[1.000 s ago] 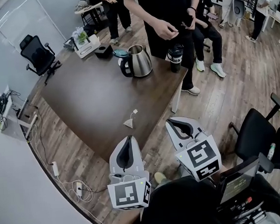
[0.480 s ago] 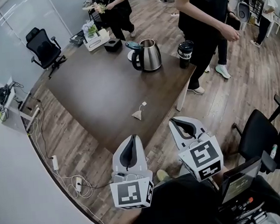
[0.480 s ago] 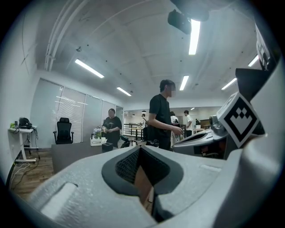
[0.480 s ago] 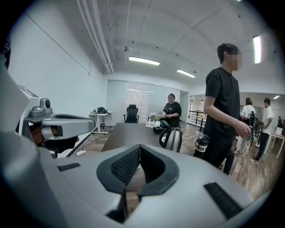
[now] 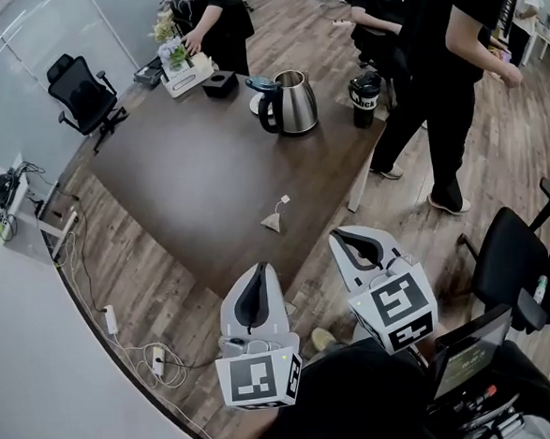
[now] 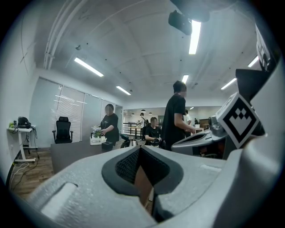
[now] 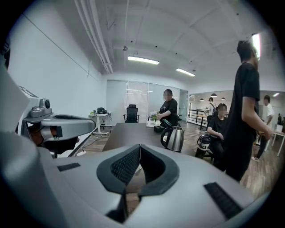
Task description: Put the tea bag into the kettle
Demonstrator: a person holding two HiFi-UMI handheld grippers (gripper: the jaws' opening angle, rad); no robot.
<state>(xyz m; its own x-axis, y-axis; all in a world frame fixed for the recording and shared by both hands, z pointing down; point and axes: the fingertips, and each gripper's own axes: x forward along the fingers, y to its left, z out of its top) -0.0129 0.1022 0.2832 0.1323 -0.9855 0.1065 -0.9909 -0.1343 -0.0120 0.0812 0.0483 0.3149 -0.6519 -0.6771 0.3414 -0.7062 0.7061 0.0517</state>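
Dark brown table (image 5: 188, 182) spans the office floor. My left gripper (image 5: 257, 268) hangs off its near edge, jaws pressed together on nothing. Just ahead, the tea bag (image 5: 273, 222) lies on the tabletop, well apart from the kettle (image 5: 290, 102) at the far edge. My right gripper (image 5: 336, 235) is likewise closed and empty.

A black mug (image 5: 364, 100) stands near the table's (image 5: 187, 173) edge; an office chair (image 5: 80, 91) stands apart.
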